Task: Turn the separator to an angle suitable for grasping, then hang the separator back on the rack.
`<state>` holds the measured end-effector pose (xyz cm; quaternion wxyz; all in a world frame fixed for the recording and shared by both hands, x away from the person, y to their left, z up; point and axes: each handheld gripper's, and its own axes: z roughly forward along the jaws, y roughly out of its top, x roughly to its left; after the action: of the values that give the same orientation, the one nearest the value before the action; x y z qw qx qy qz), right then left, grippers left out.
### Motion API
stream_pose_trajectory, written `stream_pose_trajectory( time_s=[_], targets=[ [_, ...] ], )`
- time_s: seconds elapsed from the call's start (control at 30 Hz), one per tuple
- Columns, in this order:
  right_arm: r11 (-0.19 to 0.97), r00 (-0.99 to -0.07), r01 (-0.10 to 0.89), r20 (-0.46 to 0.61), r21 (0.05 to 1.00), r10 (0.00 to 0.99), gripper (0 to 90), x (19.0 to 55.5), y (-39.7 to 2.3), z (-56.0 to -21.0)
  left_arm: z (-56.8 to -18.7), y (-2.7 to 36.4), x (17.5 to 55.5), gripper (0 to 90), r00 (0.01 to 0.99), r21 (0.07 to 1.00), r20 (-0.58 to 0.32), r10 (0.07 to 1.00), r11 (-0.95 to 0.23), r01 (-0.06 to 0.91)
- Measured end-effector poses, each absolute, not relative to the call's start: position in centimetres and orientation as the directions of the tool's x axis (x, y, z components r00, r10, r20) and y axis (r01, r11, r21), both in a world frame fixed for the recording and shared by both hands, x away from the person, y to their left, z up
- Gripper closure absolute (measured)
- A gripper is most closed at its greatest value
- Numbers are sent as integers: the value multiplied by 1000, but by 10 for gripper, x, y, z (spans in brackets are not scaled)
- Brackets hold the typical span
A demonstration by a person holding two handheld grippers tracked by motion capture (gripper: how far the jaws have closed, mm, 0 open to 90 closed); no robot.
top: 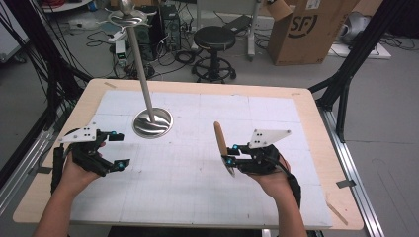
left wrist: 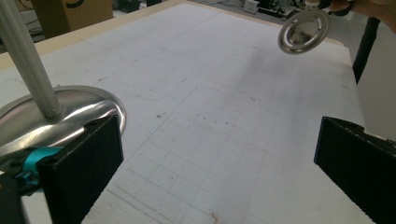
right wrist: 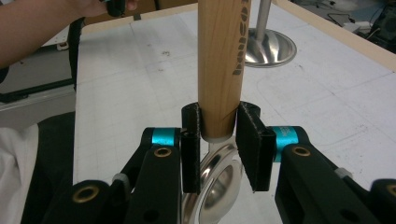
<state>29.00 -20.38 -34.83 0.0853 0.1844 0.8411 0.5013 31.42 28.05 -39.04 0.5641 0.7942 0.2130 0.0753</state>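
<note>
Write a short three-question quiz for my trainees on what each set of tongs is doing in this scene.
1. True or false: the left tongs are clamped on the metal stand.
2. What do the right tongs grip? A) the wooden handle of a ladle B) the stand's pole C) nothing
3. Fill in: the stand's round base rests on the white ___.

Key: 1 false, they are open and apart from it; 2 A; 3 mat.

A wooden desk (top: 316, 123) topped with white gridded sheets stands on a grey floor (top: 390, 98). Behind it are a black stool (top: 214, 39), a cardboard box (top: 306, 29) and tangled cables (top: 173, 57).
</note>
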Motion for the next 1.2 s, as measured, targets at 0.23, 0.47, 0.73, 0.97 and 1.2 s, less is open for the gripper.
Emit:
stream_pose_trajectory(
  time_s=[0.23,0.47,0.73,0.97,1.2],
  targets=[
    [423,-926,198,27,884,376,714,290,-202,-348,-390,279,314,18,902,930,-116,415,-273,246],
    [419,-925,213,44,882,378,714,293,-202,-350,-390,278,314,18,908,931,-119,401,-273,243],
    [407,-932,204,49,890,360,714,295,-195,-351,-385,276,310,18,916,936,-108,386,-270,224],
    [411,-936,192,40,891,350,714,295,-194,-351,-384,274,310,18,918,935,-107,382,-275,223],
    [404,-945,190,54,895,324,714,297,-190,-349,-375,271,310,18,926,941,-107,363,-265,212]
  ],
)
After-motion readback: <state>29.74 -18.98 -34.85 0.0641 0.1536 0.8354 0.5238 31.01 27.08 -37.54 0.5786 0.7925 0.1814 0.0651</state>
